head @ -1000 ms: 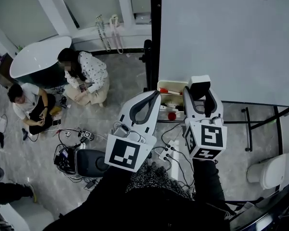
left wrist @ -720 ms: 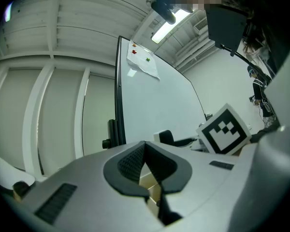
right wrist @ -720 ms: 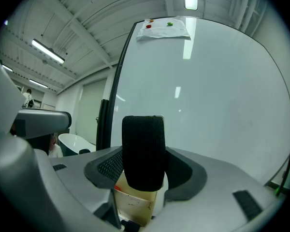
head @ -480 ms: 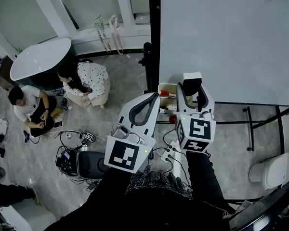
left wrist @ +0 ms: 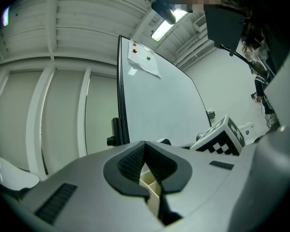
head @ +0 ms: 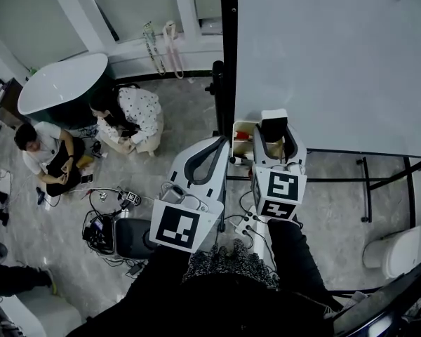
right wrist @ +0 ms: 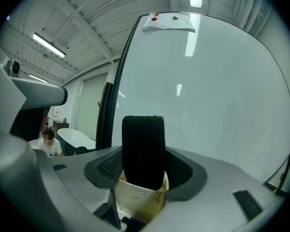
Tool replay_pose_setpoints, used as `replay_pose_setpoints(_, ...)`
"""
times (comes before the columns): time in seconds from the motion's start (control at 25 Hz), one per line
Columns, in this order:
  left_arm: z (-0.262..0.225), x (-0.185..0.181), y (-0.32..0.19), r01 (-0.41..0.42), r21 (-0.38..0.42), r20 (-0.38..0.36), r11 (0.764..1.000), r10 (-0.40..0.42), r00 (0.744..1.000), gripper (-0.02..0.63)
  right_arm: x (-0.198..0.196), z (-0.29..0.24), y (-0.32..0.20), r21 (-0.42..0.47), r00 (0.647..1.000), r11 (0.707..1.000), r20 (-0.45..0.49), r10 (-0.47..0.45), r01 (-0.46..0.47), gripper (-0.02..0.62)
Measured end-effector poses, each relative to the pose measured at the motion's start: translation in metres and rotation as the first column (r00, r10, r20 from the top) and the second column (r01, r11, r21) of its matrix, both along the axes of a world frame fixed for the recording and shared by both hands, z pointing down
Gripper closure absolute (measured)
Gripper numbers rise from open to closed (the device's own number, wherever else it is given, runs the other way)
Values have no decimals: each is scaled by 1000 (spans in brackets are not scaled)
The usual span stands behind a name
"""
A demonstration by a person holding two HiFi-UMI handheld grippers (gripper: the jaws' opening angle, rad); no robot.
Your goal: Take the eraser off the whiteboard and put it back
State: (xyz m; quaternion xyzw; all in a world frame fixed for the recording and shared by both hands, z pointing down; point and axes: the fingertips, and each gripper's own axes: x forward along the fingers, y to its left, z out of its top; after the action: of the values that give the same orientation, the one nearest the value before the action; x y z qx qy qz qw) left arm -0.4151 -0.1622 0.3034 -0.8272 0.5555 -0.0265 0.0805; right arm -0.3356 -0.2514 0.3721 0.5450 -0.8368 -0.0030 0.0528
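Observation:
The whiteboard stands upright at the right, with a paper pinned near its top. A black felt eraser is held in my right gripper, just off the board's lower left corner and over the cream pen tray. In the right gripper view the eraser stands upright between the pads, with the board behind it. My left gripper hangs beside the right one, shut and empty. In its own view my left gripper has its pads meeting, and the board is ahead.
The board's black post and floor stand frame it. Two people sit on the floor at the left, near a bathtub. Cables and a power strip lie below, and a toilet stands at the right.
My right gripper, with the eraser in it, has moved left and down along the board toward the pen tray. The left gripper has barely moved.

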Motion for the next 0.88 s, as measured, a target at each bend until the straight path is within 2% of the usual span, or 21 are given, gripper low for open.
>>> replay_pose_setpoints(0.48, 0, 7, 3, -12, 10, 2, 1000, 12, 1000, 600, -5, 13, 3, -43, 999, 998, -26, -48, 47, 339)
replay_pose_setpoints(0.88, -7, 22, 11, -12, 27, -5, 1000, 12, 1000, 600, 14, -19, 21, 25, 998, 998, 17, -59, 59, 339)
